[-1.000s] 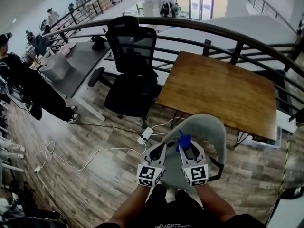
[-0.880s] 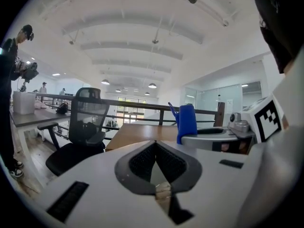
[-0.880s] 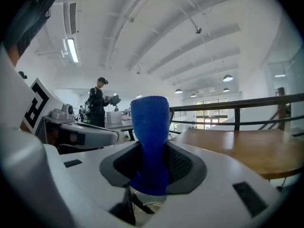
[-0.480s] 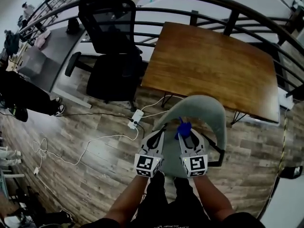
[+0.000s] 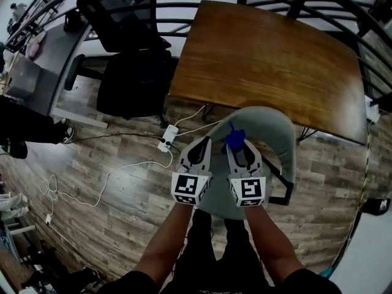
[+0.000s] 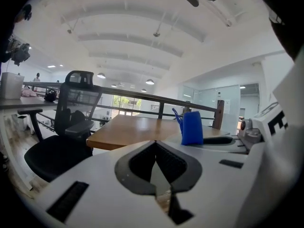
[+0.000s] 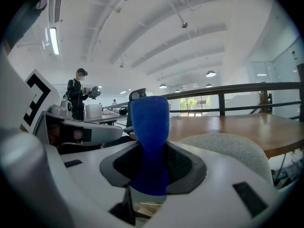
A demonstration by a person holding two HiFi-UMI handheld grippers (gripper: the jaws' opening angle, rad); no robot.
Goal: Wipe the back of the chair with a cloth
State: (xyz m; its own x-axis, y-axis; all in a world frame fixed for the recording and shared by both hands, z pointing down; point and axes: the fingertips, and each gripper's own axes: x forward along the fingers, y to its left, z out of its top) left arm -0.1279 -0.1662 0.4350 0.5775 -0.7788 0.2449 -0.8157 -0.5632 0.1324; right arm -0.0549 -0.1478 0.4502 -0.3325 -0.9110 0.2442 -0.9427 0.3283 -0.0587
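Now the step in hand is, as I judge it, the approach: the cloth is gripped but the wiping is not yet begun. The right hand-held gripper (image 5: pixel 237 147) pinches the blue cloth (image 5: pixel 234 138) between its jaws, and in the right gripper view the cloth stands up out of them as a folded strip. The left hand-held gripper (image 5: pixel 199 146) is just beside the right one. Its jaws are pressed together with nothing between them, as the left gripper view shows.

The grey chair (image 5: pixel 278 141) is directly ahead of and below both hand-held grippers. Its curved back bends around beyond the right one, on the side toward the table (image 5: pixel 269 54). In the right gripper view the grey back lies to the right of the cloth and a little behind it, so I judge that they are near but apart.

The next move calls for bringing the right hand-held gripper forward and down until the free end of the cloth lies on the back. Then it needs light pressure and a sweep along the curve. The chair may shift under the push, so the left hand-held gripper could steady it.

As for containers, I see no bucket, bottle or bowl near either hand-held gripper. I cannot tell whether the cloth is dry or damp. Left of the left hand-held gripper, well apart, stand a black office chair (image 5: pixel 131 84) and a power strip (image 5: pixel 166 138) on the floor.
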